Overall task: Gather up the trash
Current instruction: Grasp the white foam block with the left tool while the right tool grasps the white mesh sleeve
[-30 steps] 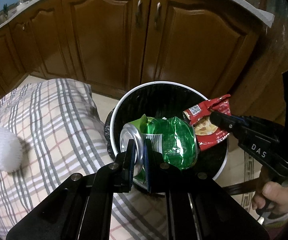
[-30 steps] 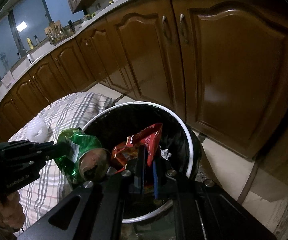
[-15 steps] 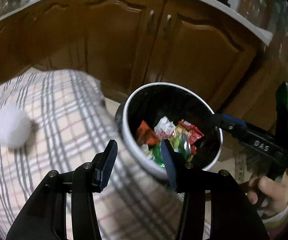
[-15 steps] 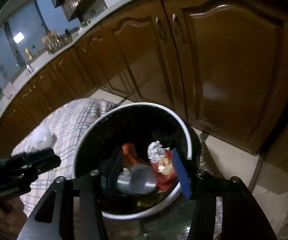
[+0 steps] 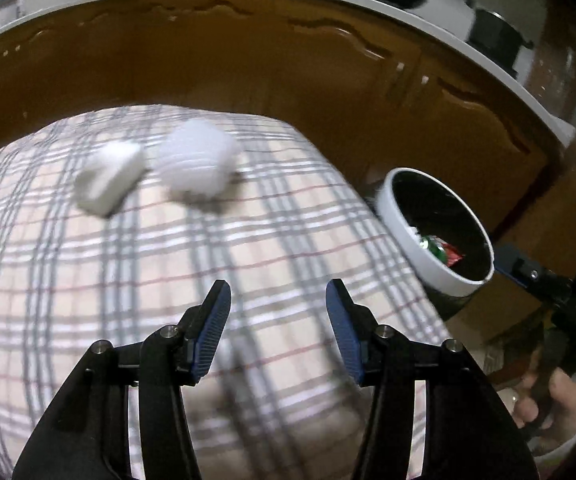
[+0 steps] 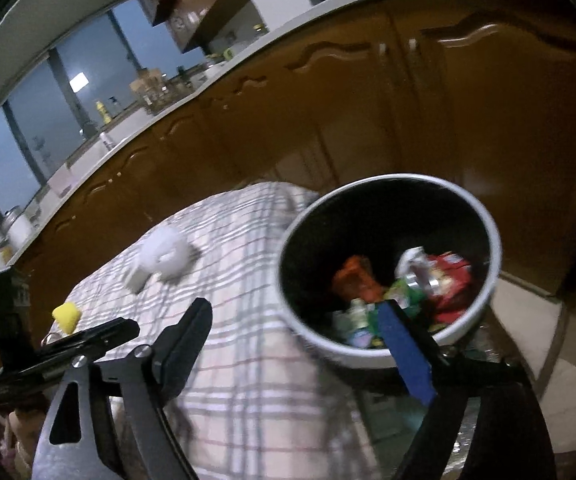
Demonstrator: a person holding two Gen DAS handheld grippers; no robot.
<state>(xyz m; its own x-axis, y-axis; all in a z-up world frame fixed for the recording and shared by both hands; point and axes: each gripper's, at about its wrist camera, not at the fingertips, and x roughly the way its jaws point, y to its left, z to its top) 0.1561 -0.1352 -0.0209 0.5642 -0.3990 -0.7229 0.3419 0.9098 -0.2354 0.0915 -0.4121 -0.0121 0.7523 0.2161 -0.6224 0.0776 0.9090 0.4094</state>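
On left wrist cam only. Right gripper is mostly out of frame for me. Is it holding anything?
Observer: No. The right gripper has just been opening its jaws; they stand wide apart with nothing between them.
Operator: Anything on the cloth besides the two white pieces?
Observer: Yes, a small yellow piece lies on the checked cloth, apart from the white ones.
Operator: I see green and red in the bin. More?
Observer: An orange wrapper lies in there too.
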